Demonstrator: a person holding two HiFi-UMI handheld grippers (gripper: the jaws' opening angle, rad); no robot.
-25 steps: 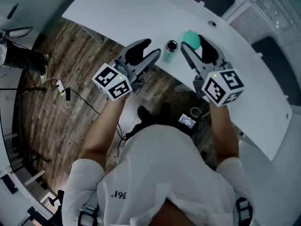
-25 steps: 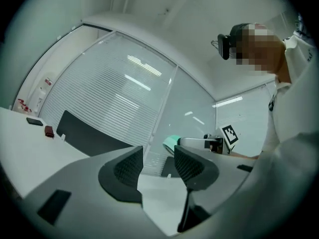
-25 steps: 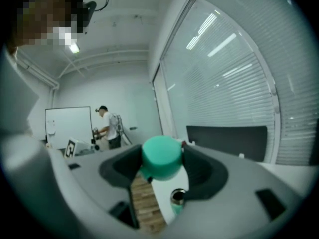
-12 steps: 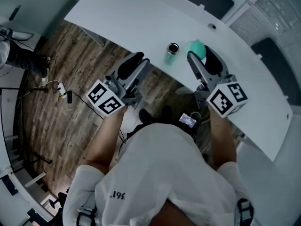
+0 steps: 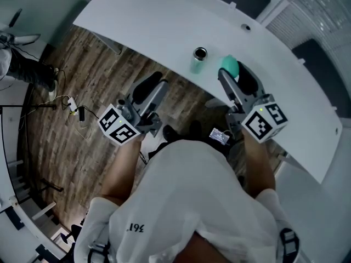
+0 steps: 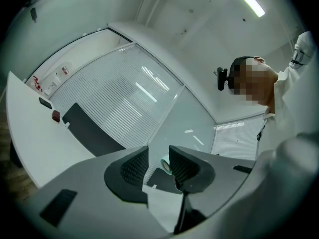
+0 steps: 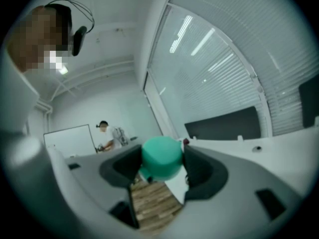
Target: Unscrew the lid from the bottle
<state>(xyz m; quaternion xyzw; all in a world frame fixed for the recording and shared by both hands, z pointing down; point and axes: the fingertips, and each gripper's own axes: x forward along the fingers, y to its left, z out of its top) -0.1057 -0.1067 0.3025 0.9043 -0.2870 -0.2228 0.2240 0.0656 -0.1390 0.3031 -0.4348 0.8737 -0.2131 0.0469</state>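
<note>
lid [image 5: 227, 63] shows half hidden by the right gripper [image 5: 232, 71] clamping it.

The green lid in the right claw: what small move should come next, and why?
Probably lower the right claw to the table beside the bottle and release the lid. The lid is off already, clamped between the right claw's pads, the bottle stands open on the table, and the left claw holds nothing.

White short-sleeved T-shirt [image 5: 181, 201], dark print, perhaps numerals; grey left gripper [image 5: 156, 84] and right gripper [image 5: 233, 74] carry black-and-white cubes [image 5: 118, 126].
</note>
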